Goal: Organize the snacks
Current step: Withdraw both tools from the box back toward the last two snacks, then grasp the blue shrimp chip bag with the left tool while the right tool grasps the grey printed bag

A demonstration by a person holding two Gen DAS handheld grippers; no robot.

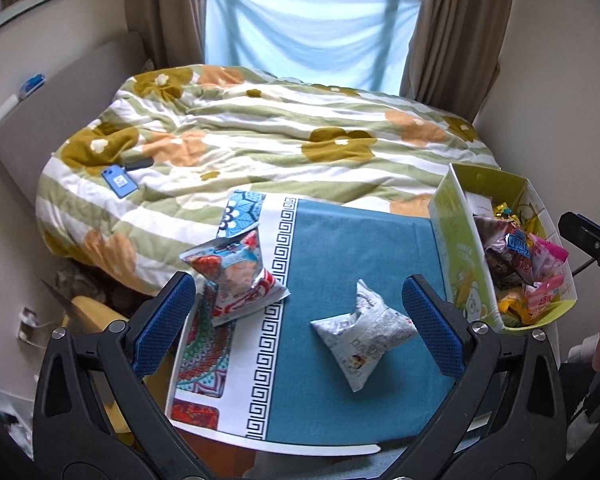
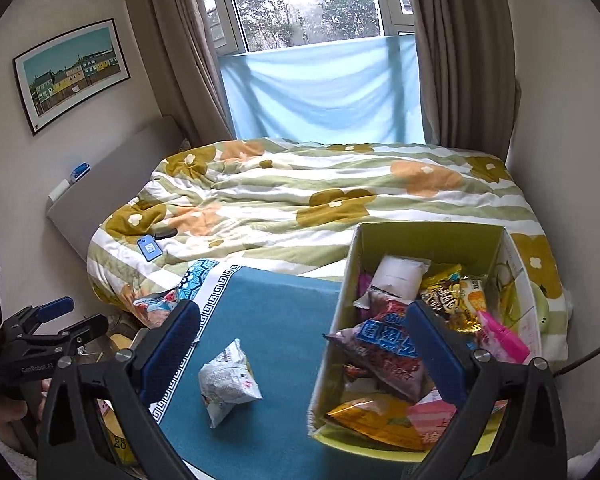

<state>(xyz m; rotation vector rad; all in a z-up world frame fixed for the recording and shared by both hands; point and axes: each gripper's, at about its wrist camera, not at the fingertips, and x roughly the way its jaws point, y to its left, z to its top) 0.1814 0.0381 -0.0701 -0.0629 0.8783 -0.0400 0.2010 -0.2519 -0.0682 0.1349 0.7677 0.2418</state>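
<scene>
A white-and-grey crinkled foil snack packet (image 1: 360, 330) lies on the teal tablecloth (image 1: 340, 248), its long axis running diagonally, one sealed end toward the bed. A red-and-blue snack packet (image 1: 238, 276) rests at the cloth's patterned left border. The yellow-green cardboard box (image 1: 460, 248) holds other snacks. The left gripper (image 1: 300, 328) and the right gripper (image 2: 306, 354) both hover with jaws wide, empty.

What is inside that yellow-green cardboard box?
The box holds piled snack packets: a purple bag on top, a white pouch, yellow and pink wrappers. Whatever lies beneath them is covered.
</scene>
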